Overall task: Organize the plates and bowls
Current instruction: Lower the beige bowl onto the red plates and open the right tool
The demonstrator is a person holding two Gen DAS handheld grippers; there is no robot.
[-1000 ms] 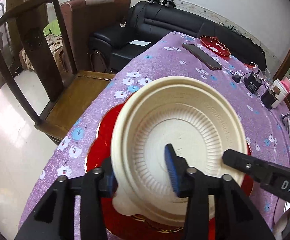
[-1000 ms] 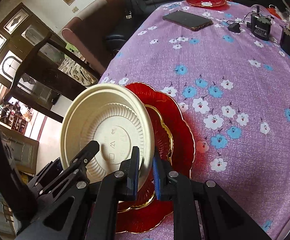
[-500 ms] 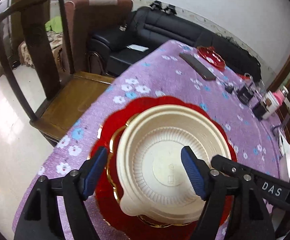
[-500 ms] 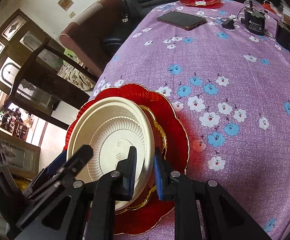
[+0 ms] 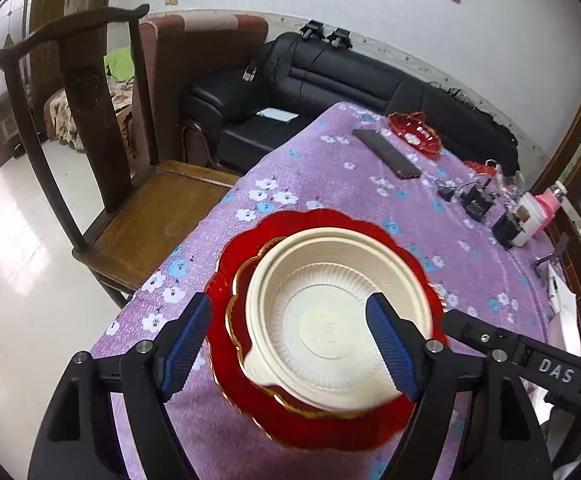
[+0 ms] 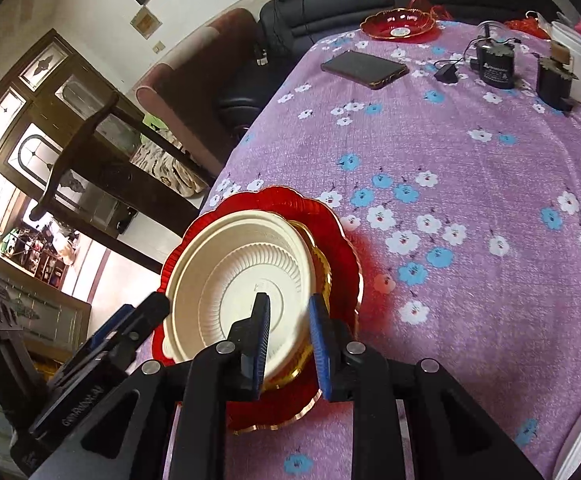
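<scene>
A cream ribbed bowl (image 5: 330,312) rests in a smaller gold-rimmed red plate (image 5: 242,292), stacked on a large red scalloped plate (image 5: 310,428) near the table's corner. My left gripper (image 5: 288,340) is open wide, above the bowl and clear of it. In the right wrist view the bowl (image 6: 230,284) sits on the red plate (image 6: 338,248). My right gripper (image 6: 288,344) is open a little, its jaws either side of the bowl's near rim with gaps showing.
The table has a purple flowered cloth (image 6: 470,184). A phone (image 6: 364,69), a small red dish (image 6: 398,26), black chargers (image 6: 494,66) and a white container (image 6: 574,64) lie at the far end. A wooden chair (image 5: 110,160) stands left of the table edge.
The bowl was held up tilted by both grippers; it now lies in the red plates. My left gripper opened and pulled back. My right gripper has loosened from the rim.
</scene>
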